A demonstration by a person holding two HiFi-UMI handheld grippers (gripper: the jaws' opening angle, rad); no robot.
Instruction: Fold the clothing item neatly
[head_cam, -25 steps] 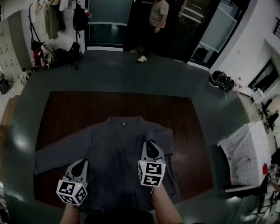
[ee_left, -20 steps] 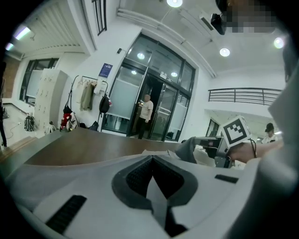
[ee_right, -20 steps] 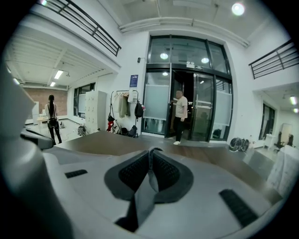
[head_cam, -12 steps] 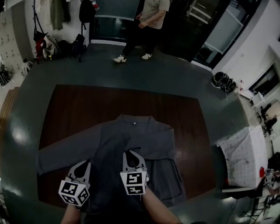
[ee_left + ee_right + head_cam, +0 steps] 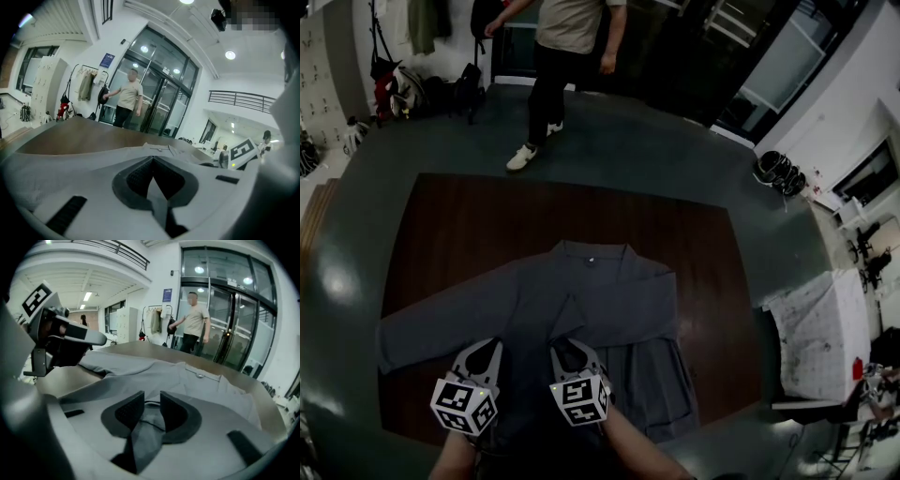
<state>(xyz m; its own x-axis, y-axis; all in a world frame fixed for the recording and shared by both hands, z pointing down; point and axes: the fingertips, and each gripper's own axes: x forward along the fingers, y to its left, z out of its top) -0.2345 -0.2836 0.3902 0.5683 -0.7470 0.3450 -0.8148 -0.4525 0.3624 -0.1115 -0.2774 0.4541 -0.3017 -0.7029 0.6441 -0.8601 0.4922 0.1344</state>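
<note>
A dull grey-green floor [image 5: 694, 159] surrounds the rectangular worktop [image 5: 459, 225] of dark brown wood. On it the grey shirt [image 5: 619, 300] lies flat, its cloth soft and matte. The collar [image 5: 592, 251] is at the far side and 1 sleeve [image 5: 422, 328] stretches out to the left. The right side is doubled over toward the middle along a slanting fold, and the near hem is hidden behind the grippers. A person [image 5: 567, 37] strides across the floor beyond the worktop, upper body cut off by the frame. The left gripper [image 5: 487, 349] sits low over the shirt's near part, jaws together; whether cloth is pinched there cannot be made out. Just beside it, the right gripper [image 5: 566, 347] has just been opening its jaws, which stand apart with a loose fold of the shirt between the ribbed pads [image 5: 129, 411]. A small round button [image 5: 200, 375] sits at the collar.
</note>
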